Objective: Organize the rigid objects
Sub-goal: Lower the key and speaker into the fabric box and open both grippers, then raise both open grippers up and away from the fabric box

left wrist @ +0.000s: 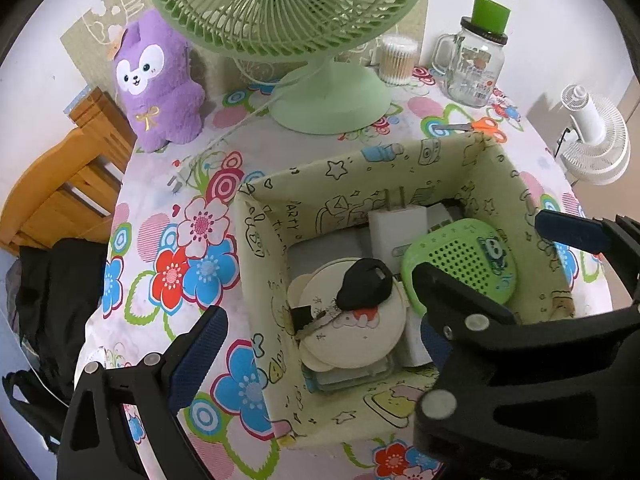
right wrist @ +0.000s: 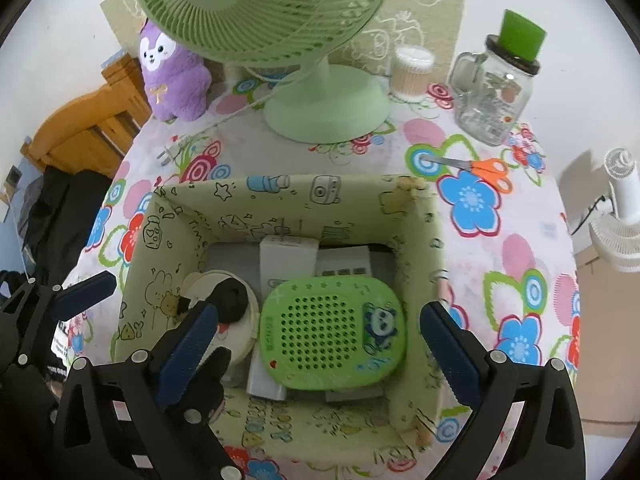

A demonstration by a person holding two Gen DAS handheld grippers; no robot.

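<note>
Both my grippers hang open over the storage box, nothing in either.

The flowered tablecloth [right wrist: 500, 280] carries a green desk fan [right wrist: 280, 20] at the back, and in front of it the pale green doodle-print storage box [right wrist: 288, 196]. My right gripper [right wrist: 318, 330] points steeply down over the box, its jaws spread as wide as they go and bare, with the green perforated panda case [right wrist: 332, 332] lying loose between and below them on top of the white chargers [right wrist: 288, 256]. My left gripper [left wrist: 320, 332] straddles the box's left wall, jaws also wide apart and holding nothing. Beside the panda case a black car key [left wrist: 366, 284] rests on a round cream lid [left wrist: 352, 332]. Outside the box stand a purple plush [left wrist: 160, 80], a glass mug-jar [left wrist: 474, 66], a cotton-swab tub [left wrist: 398, 60], and orange-handled scissors [right wrist: 480, 170].
</note>
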